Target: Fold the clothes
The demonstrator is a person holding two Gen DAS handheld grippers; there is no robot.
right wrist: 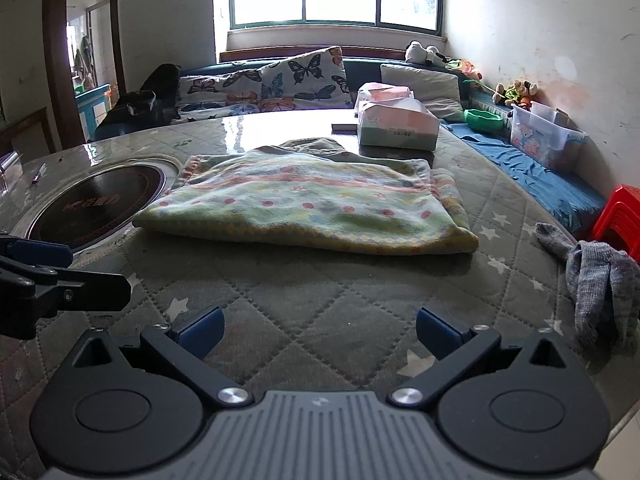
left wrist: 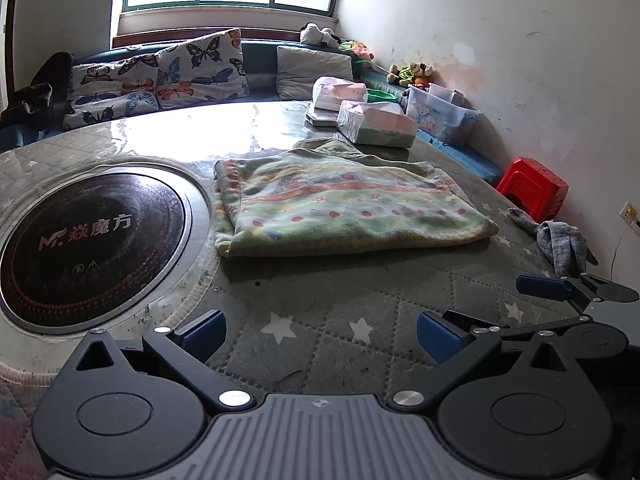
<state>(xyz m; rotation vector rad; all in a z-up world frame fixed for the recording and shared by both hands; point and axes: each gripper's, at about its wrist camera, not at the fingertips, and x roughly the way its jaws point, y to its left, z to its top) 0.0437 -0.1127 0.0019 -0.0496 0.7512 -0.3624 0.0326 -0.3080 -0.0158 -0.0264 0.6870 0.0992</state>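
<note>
A green patterned fleece garment [left wrist: 340, 204] lies folded flat on the quilted table cover, also shown in the right wrist view [right wrist: 308, 204]. An olive cloth [left wrist: 332, 147] pokes out behind it. My left gripper [left wrist: 320, 334] is open and empty, low over the cover, short of the garment's near edge. My right gripper [right wrist: 320, 330] is open and empty, also short of the garment. Part of the right gripper shows in the left wrist view [left wrist: 560, 286]. The left gripper shows at the left edge of the right wrist view [right wrist: 36, 264].
A round black induction cooktop [left wrist: 92, 248] is set in the table to the left. A grey knit sock [right wrist: 600, 276] lies at the right edge. Tissue packs [right wrist: 396, 124] stand behind the garment. A red stool [left wrist: 534, 192] and a cushioned bench [right wrist: 532, 176] flank the table's right.
</note>
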